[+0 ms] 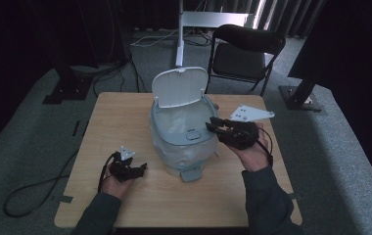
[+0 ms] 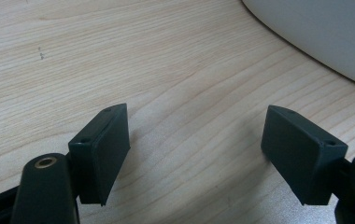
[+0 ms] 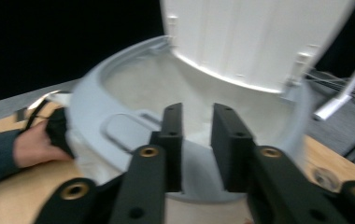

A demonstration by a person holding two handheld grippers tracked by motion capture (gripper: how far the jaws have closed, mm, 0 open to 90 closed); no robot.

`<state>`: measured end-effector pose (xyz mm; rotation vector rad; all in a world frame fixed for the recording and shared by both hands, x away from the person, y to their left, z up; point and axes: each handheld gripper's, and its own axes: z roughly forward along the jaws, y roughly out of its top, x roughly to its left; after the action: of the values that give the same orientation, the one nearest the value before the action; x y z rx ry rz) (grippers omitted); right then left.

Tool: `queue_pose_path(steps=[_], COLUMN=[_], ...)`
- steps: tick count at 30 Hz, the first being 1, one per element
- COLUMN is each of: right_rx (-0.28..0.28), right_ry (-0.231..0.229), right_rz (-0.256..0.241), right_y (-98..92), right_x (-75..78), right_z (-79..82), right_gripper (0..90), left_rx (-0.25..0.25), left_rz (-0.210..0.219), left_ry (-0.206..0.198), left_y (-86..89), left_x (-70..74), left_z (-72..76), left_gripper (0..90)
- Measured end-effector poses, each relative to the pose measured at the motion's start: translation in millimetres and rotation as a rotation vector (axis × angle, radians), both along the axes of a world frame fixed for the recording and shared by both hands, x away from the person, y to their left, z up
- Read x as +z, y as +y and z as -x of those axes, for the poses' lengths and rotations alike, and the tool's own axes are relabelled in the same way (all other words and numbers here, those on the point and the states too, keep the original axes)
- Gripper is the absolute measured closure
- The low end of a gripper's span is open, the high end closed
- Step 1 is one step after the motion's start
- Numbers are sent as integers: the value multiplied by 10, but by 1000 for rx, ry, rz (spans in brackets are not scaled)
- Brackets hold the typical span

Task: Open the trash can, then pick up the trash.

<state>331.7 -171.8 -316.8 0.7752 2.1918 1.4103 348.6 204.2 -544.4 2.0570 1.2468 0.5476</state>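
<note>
Here, a rounded grey plastic bin (image 1: 181, 139), lid (image 1: 179, 87) upright, on grained wood.

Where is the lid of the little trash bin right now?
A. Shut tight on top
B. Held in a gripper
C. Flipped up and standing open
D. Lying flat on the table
C: the lid stands upright behind the trash bin, with its lined inside showing.

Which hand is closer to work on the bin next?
Probably the right. The right gripper hangs at the rim of the bin, pointing inside under the raised lid. The left gripper rests open on the table, beside it.
</note>
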Motion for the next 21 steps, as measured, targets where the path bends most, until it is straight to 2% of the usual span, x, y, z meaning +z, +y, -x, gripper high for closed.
queue_pose_path(steps=[1,3,8,9,11,12,15,16,21], right_rx=[0,-49,-102,-137,-157,-187,-203,-249,-311], right_ry=[0,0,-4,-10,-12,-9,-8,-2,25], right_rz=[0,-5,-9,-4,-5,-12,-12,-13,-6], right_y=[0,-70,-166,-222,-258,-339,-380,-483,-647], right_x=[0,-3,-19,-26,-29,-38,-47,-84,-231], right_z=[0,-25,-47,-60,-65,-81,-89,-113,-167], right_gripper=[700,664,609,581,566,545,533,522,514], left_rx=[0,-1,-2,-2,-1,-1,-2,-3,-3], left_rz=[0,-1,0,0,0,0,0,-1,-2], left_ry=[0,1,1,2,1,1,2,2,3], left_y=[0,0,0,0,-1,-1,-2,-1,-1], left_x=[0,1,1,1,1,1,1,2,2], left_z=[0,-2,-3,-3,-4,-4,-5,-6,-6], left_gripper=[234,234,234,234,234,234,234,234,234])
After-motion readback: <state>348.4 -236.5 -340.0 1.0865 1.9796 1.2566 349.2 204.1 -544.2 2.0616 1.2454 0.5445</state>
